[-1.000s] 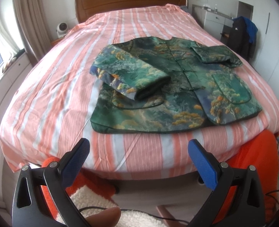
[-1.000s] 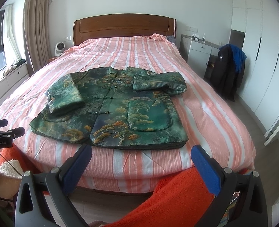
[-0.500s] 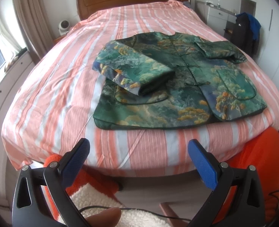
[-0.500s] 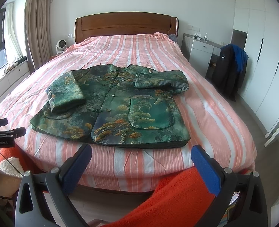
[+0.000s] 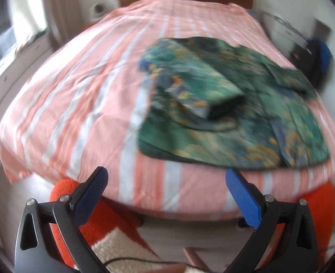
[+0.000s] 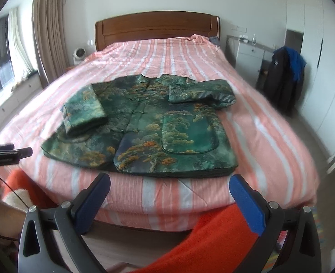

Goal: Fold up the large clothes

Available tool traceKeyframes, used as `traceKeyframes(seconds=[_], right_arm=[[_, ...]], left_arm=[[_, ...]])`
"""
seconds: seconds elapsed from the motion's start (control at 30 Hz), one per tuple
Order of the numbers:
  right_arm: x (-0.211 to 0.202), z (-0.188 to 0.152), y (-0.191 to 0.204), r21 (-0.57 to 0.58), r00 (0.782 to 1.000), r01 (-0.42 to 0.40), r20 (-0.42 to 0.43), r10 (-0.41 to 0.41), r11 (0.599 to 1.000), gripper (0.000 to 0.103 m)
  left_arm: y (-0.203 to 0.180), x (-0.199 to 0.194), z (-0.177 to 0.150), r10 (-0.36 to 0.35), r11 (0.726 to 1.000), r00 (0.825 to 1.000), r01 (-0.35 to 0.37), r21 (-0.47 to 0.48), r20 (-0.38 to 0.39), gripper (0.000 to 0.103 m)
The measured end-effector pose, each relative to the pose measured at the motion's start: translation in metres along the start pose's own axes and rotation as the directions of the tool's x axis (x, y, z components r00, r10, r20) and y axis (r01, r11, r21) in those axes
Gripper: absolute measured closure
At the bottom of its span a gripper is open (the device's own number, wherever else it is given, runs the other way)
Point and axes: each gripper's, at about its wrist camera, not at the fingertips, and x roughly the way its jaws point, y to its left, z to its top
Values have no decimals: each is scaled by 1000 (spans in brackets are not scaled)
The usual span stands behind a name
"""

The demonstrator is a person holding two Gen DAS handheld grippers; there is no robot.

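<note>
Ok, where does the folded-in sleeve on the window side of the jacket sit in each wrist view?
Left wrist: the sleeve lies right of centre, blurred, across the jacket's near-left part.
Right wrist: the sleeve sits left of centre, on the jacket's left edge.
Shared landmark: the wooden headboard at top.

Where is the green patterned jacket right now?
In the right wrist view, the green patterned jacket lies flat on the pink striped bed, near its foot edge, sleeves folded in.

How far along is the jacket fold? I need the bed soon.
Done: both sleeves lie folded in across the green jacket on the bed. In hand: nothing; the left gripper and right gripper are open, short of it. Left: folding the body.
</note>
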Motion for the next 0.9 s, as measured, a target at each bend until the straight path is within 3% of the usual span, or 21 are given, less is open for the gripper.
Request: traceKeyframes(seconds=[0.07,0.17,0.23,0.3,0.37,0.4,0.47,0.5,0.53,0.57,0.6,0.63,0.67,0.73,0.8,0.9], right_arm=[[10,4,-25,32,999,-12,32,11,999,0],[46,10,-75,57,1000,-11,-9,12,998,0],[84,12,-115,106,995,-19,-94,29,994,0],[130,12,-156,203,976,-58,-196,99,978,0],[164,12,-179,293,958,-80,-242,154,953,0],[177,13,-184,320,950,-98,-251,185,942,0],[199,17,-186,369,931,-171,-244,273,913,1],[208,18,-183,384,917,-205,-246,313,901,2],[218,20,-179,391,907,-222,-255,337,893,8],[228,21,-173,379,903,-212,-278,329,901,27],[238,20,-166,353,899,-190,-313,307,916,37],[243,19,-159,323,898,-165,-342,278,932,47],[244,21,-150,286,902,-149,-353,249,947,62],[231,27,-133,221,914,-163,-333,232,961,82],[213,32,-118,145,929,-151,-316,190,978,85],[187,33,-111,110,935,-163,-301,190,980,87]], left_arm=[[30,22,13,-26,994,999,22,-107,-30,0],[55,66,34,-183,974,978,166,-157,-103,1],[55,102,46,-278,956,947,256,-140,-163,1],[51,130,50,-315,946,921,284,-159,-228,1],[42,156,50,-353,932,884,304,-197,-308,4],[35,160,49,-348,935,880,300,-190,-325,7],[18,156,49,-330,944,889,312,-108,-318,20],[7,153,48,-308,950,896,309,-50,-320,39],[-3,149,45,-248,963,917,267,21,-312,63],[-7,146,43,-213,969,932,241,61,-294,79],[-11,141,41,-208,967,936,240,84,-282,90],[-12,132,39,-197,968,945,229,99,-260,93],[-12,124,36,-195,968,949,226,105,-246,94],[-5,103,30,-205,968,955,231,103,-213,95],[7,91,25,-222,968,952,242,71,-212,96],[23,80,5,-217,973,950,230,31,-223,96]])
